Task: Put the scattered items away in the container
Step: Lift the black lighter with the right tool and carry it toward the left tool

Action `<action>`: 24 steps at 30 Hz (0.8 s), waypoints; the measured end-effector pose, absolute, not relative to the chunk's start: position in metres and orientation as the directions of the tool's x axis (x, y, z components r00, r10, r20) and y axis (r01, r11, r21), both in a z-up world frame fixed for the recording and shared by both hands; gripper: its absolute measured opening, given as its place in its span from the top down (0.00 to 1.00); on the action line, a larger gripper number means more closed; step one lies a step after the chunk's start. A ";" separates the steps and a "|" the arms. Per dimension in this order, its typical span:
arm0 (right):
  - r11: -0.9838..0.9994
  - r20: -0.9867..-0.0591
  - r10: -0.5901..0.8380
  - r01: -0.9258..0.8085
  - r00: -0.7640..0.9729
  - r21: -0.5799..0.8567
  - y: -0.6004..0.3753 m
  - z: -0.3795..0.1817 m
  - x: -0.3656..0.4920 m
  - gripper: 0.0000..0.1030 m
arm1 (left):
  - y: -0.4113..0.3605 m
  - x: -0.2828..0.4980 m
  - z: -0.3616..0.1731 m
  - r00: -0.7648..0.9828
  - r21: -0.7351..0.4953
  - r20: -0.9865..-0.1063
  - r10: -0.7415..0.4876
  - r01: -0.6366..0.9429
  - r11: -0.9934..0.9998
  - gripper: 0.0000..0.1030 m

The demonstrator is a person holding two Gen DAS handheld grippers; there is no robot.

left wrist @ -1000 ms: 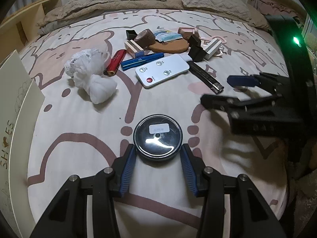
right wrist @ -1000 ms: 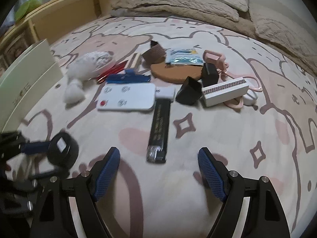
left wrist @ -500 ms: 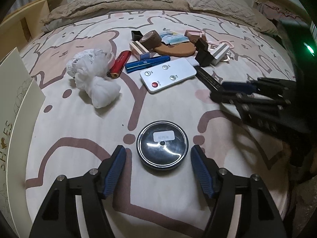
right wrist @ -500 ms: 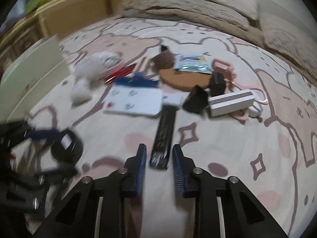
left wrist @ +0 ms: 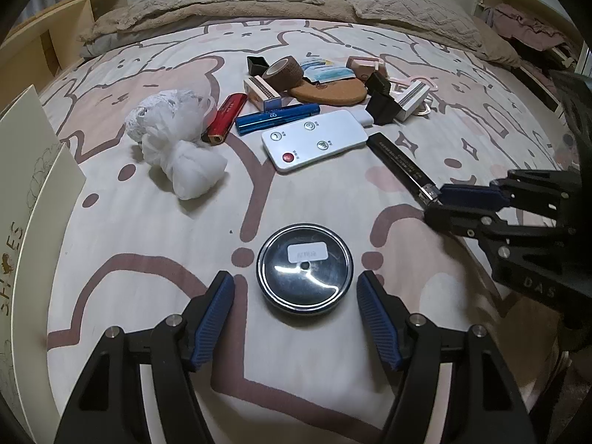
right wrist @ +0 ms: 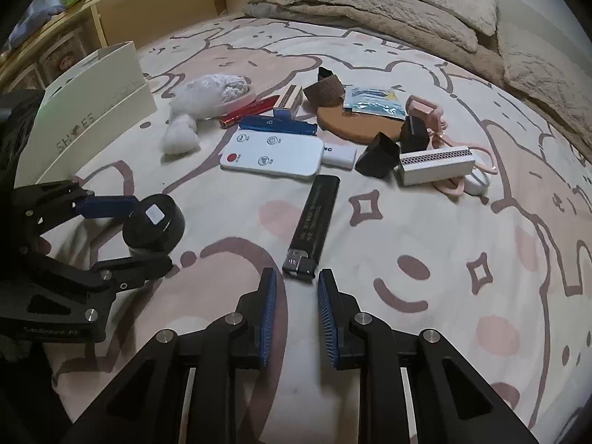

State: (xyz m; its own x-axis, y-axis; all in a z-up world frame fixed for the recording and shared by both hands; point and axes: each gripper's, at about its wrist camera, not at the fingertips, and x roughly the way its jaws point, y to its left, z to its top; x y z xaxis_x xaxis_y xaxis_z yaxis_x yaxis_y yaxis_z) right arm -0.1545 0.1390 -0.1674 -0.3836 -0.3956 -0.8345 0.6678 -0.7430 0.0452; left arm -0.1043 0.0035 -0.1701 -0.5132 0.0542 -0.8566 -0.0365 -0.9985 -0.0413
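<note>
The white shoe box (right wrist: 88,111) stands open at the bed's (left wrist: 155,314) nine o'clock edge, within easy reach for dropping things in. The left claw (left wrist: 296,318) sits spread wide around the round black tin (left wrist: 304,272), pads clear of both sides, seemingly lined up to pinch it. At twelve o'clock the white remote (left wrist: 314,140) and the rest of the clutter wait in a heap. At three o'clock the right claw (right wrist: 296,305), fingers nearly together but gripping nothing, points at the black lighter (right wrist: 312,224), its metal end just beyond the tips, likely the next pick
</note>
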 end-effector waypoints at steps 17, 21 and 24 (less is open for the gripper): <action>-0.747 -0.806 -0.438 0.660 -0.398 0.080 0.132 -0.170 -0.167 0.78 | 0.007 -0.108 -0.168 -0.530 -0.048 -0.846 0.064 -0.045 -0.998 0.52; -0.685 -0.835 -0.435 0.726 -0.337 0.064 0.141 -0.166 -0.150 0.78 | 0.007 -0.107 -0.168 -0.529 -0.048 -0.846 0.065 -0.046 -0.998 0.52; -0.644 -0.850 -0.434 0.763 -0.298 0.061 0.147 -0.164 -0.138 0.78 | 0.007 -0.107 -0.168 -0.529 -0.049 -0.846 0.066 -0.046 -0.998 0.52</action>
